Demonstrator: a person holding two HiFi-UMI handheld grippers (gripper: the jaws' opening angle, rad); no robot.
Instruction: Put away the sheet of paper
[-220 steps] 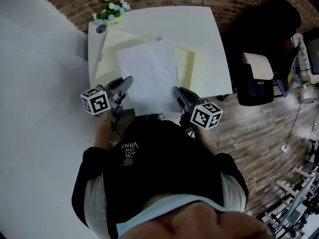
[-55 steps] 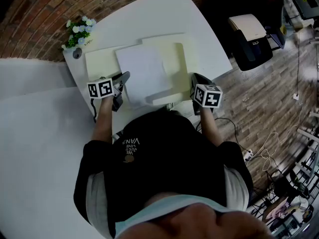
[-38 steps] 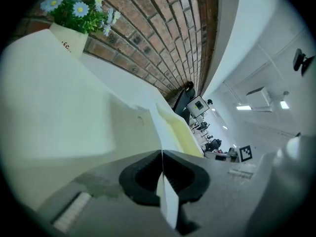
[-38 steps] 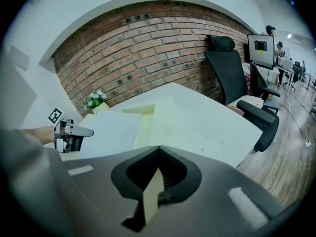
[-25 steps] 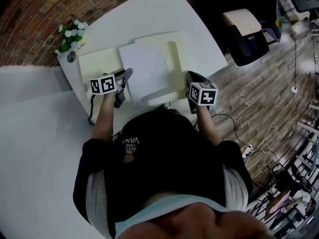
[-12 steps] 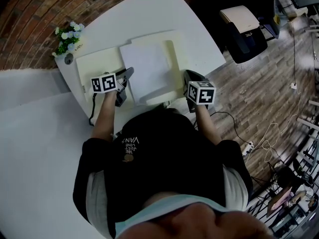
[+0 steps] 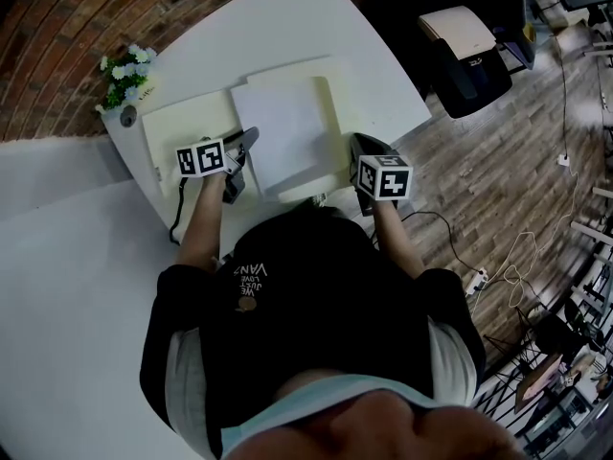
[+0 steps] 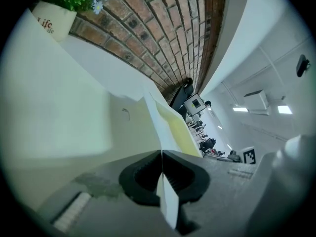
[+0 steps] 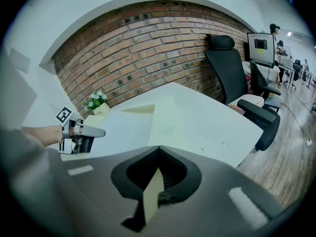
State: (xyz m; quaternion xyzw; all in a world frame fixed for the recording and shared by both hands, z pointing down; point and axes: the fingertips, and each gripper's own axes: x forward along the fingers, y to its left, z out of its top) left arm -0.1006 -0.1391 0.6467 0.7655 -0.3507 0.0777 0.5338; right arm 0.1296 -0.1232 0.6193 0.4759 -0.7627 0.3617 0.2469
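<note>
- Currently the thin white sheet of paper (image 7: 287, 132) lies flat on the open pale cream card folder (image 7: 177, 127), mid-way across the white table (image 7: 287, 17).
- Left gripper (image 7: 245, 144) sits at the sheet's 8 o'clock edge. Its jaws are fully together and a thin white edge, which looks like the sheet's, is pinched between them in the left gripper view (image 8: 162, 154).
- Right gripper (image 7: 354, 147) is at 4 o'clock, jaws closed on a cream strip (image 9: 150, 191). This is probably the folder's flap rather than the sheet.
- Small pot of white flowers (image 7: 120, 77) stands at the table's 10 o'clock corner, well apart.
- Handling, as a judgement: the sheet is very light, floppy and easy to crease. It would sag if held at one edge only, and it slides readily on the card.
- Best hold is probably a light pinch at an edge or corner, with the sheet kept low and flat.
</note>
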